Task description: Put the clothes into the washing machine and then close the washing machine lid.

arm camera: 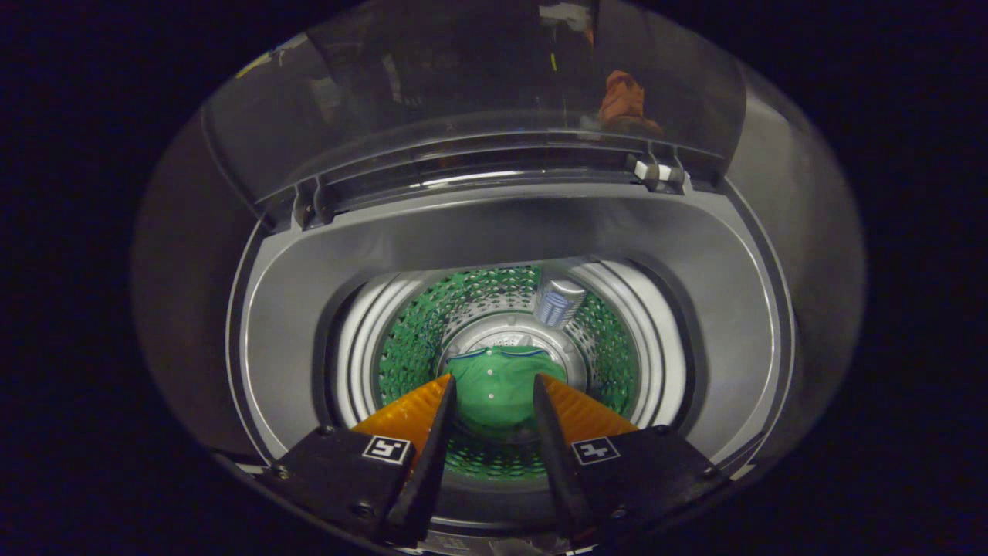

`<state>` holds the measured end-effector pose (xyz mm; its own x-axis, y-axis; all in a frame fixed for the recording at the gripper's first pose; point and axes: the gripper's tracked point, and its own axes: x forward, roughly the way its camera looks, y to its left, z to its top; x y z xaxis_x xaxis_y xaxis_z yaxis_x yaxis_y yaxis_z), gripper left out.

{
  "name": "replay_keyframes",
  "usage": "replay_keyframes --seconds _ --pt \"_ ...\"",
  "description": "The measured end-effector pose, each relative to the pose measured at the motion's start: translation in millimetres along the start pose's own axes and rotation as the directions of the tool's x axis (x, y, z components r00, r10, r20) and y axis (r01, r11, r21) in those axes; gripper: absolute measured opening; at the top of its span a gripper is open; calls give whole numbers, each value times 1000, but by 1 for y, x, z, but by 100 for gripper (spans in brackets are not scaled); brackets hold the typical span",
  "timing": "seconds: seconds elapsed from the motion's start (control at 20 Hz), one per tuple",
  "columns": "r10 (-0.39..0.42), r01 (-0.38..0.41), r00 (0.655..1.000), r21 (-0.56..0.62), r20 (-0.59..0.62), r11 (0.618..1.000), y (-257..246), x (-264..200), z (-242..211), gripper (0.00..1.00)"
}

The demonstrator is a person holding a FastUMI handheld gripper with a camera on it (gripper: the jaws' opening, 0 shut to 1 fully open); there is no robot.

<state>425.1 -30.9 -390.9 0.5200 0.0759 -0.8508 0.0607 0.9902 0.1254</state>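
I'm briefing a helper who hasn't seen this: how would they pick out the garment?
Look into the grey top-loading washing machine with its clear lid raised. Down in its green perforated drum lies a green buttoned shirt, seen between the open tool's fingers. It is the only soft, folded thing there.

Place: a laundry corner, set up in a dark booth.
Main sign: a top-loading washer (494, 232) seen from above, its grey rim ringing the opening.
Lid: a clear lid (463, 100) stands raised on hinges at the far side of the opening.
Drum: a perforated green drum (432, 324) with a pale round base sits down inside the washer.
Filter: a small ribbed filter (559, 301) is fixed to the far drum wall.
Laundry: a green shirt (494, 382) with buttons lies in the drum.
Surroundings: dark all round the washer; nothing else of the room can be made out.
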Motion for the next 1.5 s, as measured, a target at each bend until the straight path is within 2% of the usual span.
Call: replay_keyframes --seconds 0.3,0.6,1.1,1.5 --pt "-7 10 999 -42 50 999 -4 -21 3 62" --pt "11 9 984 -110 180 994 -2 -68 31 62" --pt "40 0 923 -102 383 995 -9 -150 97 62" --pt "65 -1 867 -129 494 992 -7 -191 153 62"
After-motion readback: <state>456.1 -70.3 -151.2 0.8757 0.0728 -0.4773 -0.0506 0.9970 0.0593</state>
